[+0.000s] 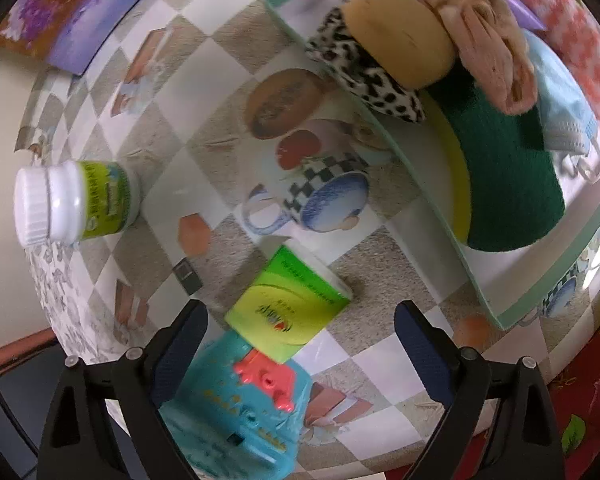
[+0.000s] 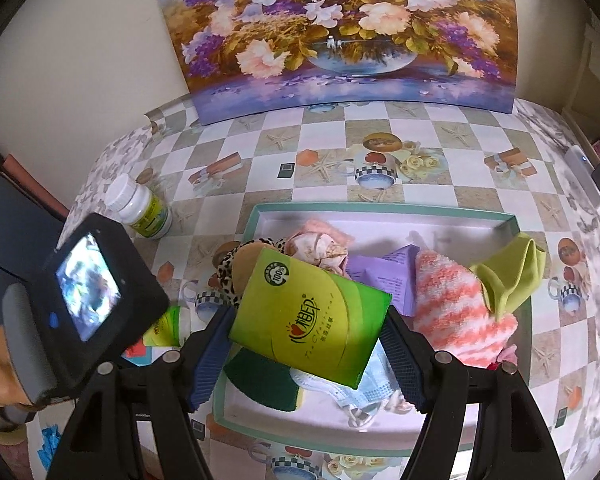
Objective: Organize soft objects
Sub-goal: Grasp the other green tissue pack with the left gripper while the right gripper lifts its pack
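Green and yellow, the tissue pack [image 2: 310, 316] sits squeezed between the pads of our right gripper [image 2: 306, 334]. The jaws are clamped on its two ends, and we hold it up above the tray [image 2: 380, 213].

The tray has a pale green rim and is already crowded with soft things. We can see a striped pink and white sock [image 2: 456, 304], a lime cloth [image 2: 512, 276], a purple packet [image 2: 392, 276], a dark green sponge [image 2: 264, 380], a blue face mask [image 2: 374, 384] and a spotted scrunchie [image 1: 364, 68].

Our left gripper [image 1: 300, 330] points down at the table with its jaws spread wide and nothing pressed between them. Right under it lies a second green tissue pack [image 1: 290, 306], touching a blue toy with a pink part [image 1: 244, 404]. A white bottle with a green label [image 1: 76, 202] stands well apart, off to the side.

We think the step now is putting tissue packs in the tray. Next, the right hand needs a free spot, maybe the bare tray floor near the front, and then it lets go. The left hand should come down around the second pack and pinch only that, not the hard toy.
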The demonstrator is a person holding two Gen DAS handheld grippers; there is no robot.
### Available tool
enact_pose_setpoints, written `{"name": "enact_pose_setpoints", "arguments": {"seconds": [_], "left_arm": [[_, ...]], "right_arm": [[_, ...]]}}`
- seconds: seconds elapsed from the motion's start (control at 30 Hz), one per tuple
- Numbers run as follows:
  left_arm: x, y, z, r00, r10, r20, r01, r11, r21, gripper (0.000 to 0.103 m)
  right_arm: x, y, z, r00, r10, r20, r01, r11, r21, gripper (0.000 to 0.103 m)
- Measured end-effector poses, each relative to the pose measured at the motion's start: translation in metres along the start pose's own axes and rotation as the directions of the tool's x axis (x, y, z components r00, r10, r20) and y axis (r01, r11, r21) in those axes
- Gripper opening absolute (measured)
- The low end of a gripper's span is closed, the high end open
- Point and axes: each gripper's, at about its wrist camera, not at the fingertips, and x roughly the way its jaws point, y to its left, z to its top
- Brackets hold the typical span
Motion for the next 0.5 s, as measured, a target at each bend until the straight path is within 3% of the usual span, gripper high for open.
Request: {"name": "enact_pose_setpoints", "arguments": {"seconds": [0.07,0.13,0.17,0.23,0.37,0.5], "left_arm": [[0.003,-0.003,0.001,1.000,-0.004,-0.007,0.004,1.000,0.007,0.087],[0.007,-0.003,0.001,1.000,-0.013,-0.014,0.014,1.000,0.004,0.070],[0.008,-0.003,0.001,1.000,-0.012,-0.017,0.012,1.000,0.000,0.068],[0.007,-0.002,0.001,1.000,0.018,-0.006,-0.018,1.000,-0.004,0.057],[-0.004,0.007,-0.002,0.999,-0.003,0.036,0.004,0.999,-0.039,0.045],[-0.008,0.010,-0.002,0.999,0.003,0.051,0.000,0.999,-0.052,0.044]], "right_arm": [[0.000,0.000,0.001,1.000,0.002,0.000,-0.002,1.000,0.000,0.075],[0.000,0.000,0.001,1.000,0.004,0.001,-0.004,1.000,-0.002,0.075],[-0.001,0.000,0.001,1.000,0.004,0.001,-0.004,1.000,-0.002,0.075],[-0.001,0.000,0.001,1.000,0.007,0.001,-0.007,1.000,-0.002,0.075],[-0.001,0.000,0.001,1.000,0.009,0.002,-0.009,1.000,-0.001,0.075],[-0.001,0.000,0.000,1.000,0.014,-0.002,-0.014,1.000,0.000,0.075]]}}
